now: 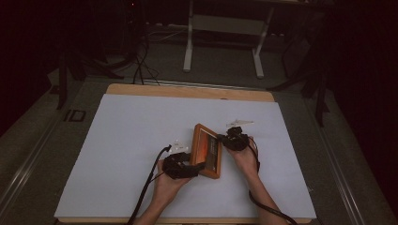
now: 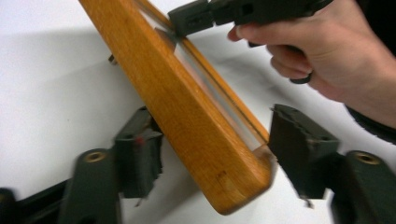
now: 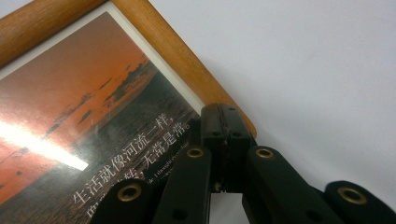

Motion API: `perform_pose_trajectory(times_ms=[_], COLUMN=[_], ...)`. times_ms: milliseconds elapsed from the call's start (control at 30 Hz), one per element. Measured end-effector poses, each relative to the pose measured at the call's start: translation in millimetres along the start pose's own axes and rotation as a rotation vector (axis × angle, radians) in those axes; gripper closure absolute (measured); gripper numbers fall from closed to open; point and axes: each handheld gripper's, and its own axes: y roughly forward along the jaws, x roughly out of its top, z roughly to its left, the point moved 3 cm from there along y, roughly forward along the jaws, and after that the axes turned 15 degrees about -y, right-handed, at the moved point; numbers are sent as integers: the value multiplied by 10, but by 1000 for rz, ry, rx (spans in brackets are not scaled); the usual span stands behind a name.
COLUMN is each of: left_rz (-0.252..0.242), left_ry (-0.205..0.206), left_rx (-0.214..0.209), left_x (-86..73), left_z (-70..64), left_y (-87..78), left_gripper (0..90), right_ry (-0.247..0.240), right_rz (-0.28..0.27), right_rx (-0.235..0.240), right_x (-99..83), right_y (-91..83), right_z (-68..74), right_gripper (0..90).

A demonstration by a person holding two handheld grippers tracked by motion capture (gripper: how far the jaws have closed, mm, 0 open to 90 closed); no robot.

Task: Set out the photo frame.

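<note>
A wooden picture frame [image 1: 206, 150] with an orange sunset print is held tilted above the white sheet. My right gripper [image 1: 224, 139] is shut on its right edge, near the far corner; in the right gripper view the jaws [image 3: 224, 116] are pinched together over the wooden rim [image 3: 177, 51] next to the print [image 3: 93, 93]. My left gripper [image 1: 197, 168] is at the frame's near left corner. In the left gripper view it [image 2: 217, 149] stands wide open, with the frame's corner [image 2: 233, 182] between the two pads, close to both. The other hand and gripper [image 2: 196, 18] show at the top.
The white sheet [image 1: 126, 154] covers most of a wooden table [image 1: 187, 90]. Cables [image 1: 145, 187] trail from both grippers toward the near edge. Beyond the table stand white desk legs [image 1: 188, 42] and dark stands on a grey floor.
</note>
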Motion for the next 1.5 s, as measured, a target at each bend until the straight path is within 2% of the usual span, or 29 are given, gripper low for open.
perform_pose_trajectory(times_ms=[233, 367, 533, 900, 1033, 1200, 1367, 1500], left_rz=[9, 11, 18, -6, -13, -9, -6, 4], left_ry=[-37, -40, -40, -45, -28, -11, 23, 47], left_rx=[4, -6, 4, 3, 7, -10, -19, -38], left_x=[14, 30, 82, 176, 215, 278, 314, 354], left_z=[-7, -31, -64, -153, -215, -261, -273, -225], left_y=[9, 11, 17, 52, 70, 84, 82, 58], left_gripper=[427, 447, 492, 604, 637, 671, 687, 689], right_ry=[0, -9, -12, -11, -12, -20, -37, -38], right_rz=[0, 6, 15, -7, -31, -53, -55, -43], right_rx=[0, -5, -22, -58, -79, -89, -89, -92], right_x=[-2, 1, -21, -154, -180, -183, -205, -243], right_y=[-1, -5, -39, -316, -505, -662, -747, -764], right_z=[-1, 0, -33, -159, -231, -273, -296, -310], right_gripper=[900, 900, 900, 900, 900, 900, 898, 898])
